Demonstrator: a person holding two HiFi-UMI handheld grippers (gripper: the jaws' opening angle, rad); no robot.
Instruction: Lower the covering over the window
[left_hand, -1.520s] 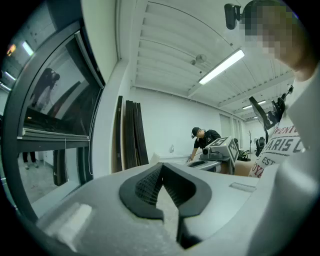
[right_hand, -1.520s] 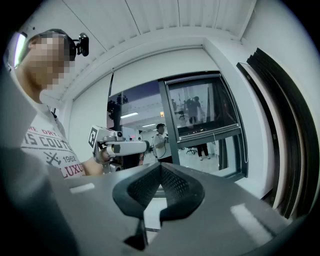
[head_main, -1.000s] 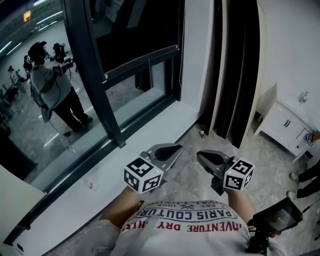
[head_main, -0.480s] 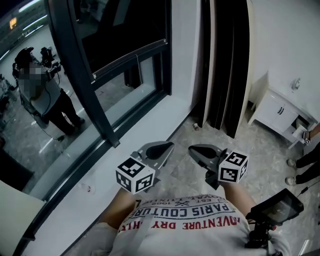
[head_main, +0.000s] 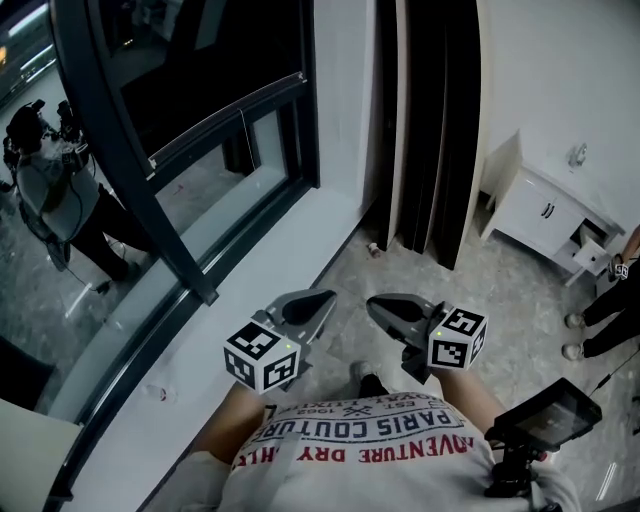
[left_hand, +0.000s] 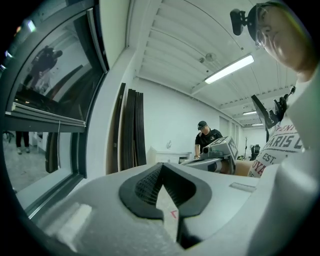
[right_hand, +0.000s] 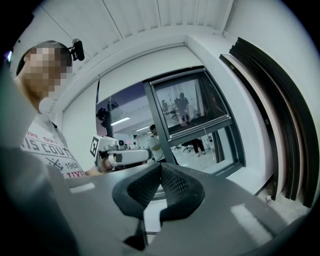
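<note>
Approach step, nothing engaged yet: we hold left gripper (head_main: 322, 300) and right gripper (head_main: 380, 304) before our chest, all 2 jaw pairs closed and empty, well apart from the window (head_main: 230, 60), whose dark covering (head_main: 430, 130) hangs bunched at its right end, so next, by our judgement, comes a reach there with jaws parted.

The person's white T-shirt (head_main: 360, 445) bears print, upside-down from the head view — "PARIS COUTURE", "ADVENTURE DRY", "1962".

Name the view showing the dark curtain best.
Head view: the dark curtain hangs bunched right of the window, down to the floor. Left gripper view shows it small; right gripper view warps it at the edge.
</note>
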